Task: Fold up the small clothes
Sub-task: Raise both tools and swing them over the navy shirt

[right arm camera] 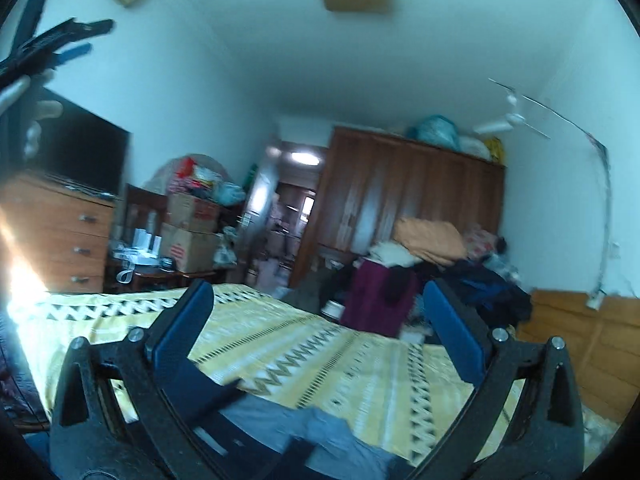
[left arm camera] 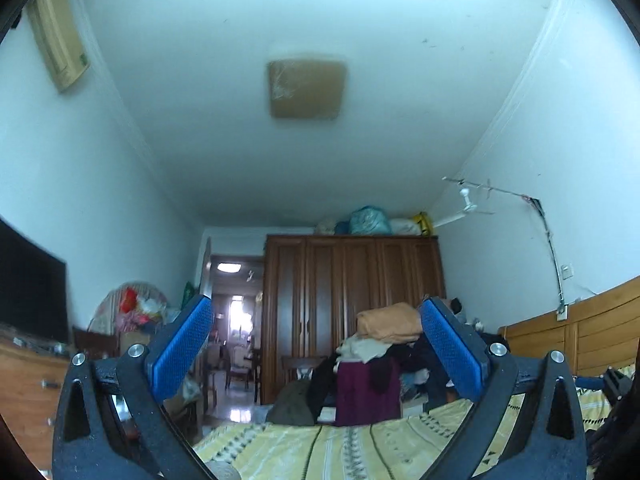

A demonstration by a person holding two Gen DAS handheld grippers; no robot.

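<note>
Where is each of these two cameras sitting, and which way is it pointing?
Left wrist: on the left gripper, tilted up over the bed toward ceiling and wardrobe; its open blue jaws show.
Right wrist: on the right gripper, lower over the bed, blue-grey garment beneath; its open jaws show, left gripper at upper left.
Shared: bed, wardrobe, clothes pile.

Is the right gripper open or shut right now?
Open. The right gripper has its blue fingers spread wide apart, with only the yellow bedspread showing between them.
</note>
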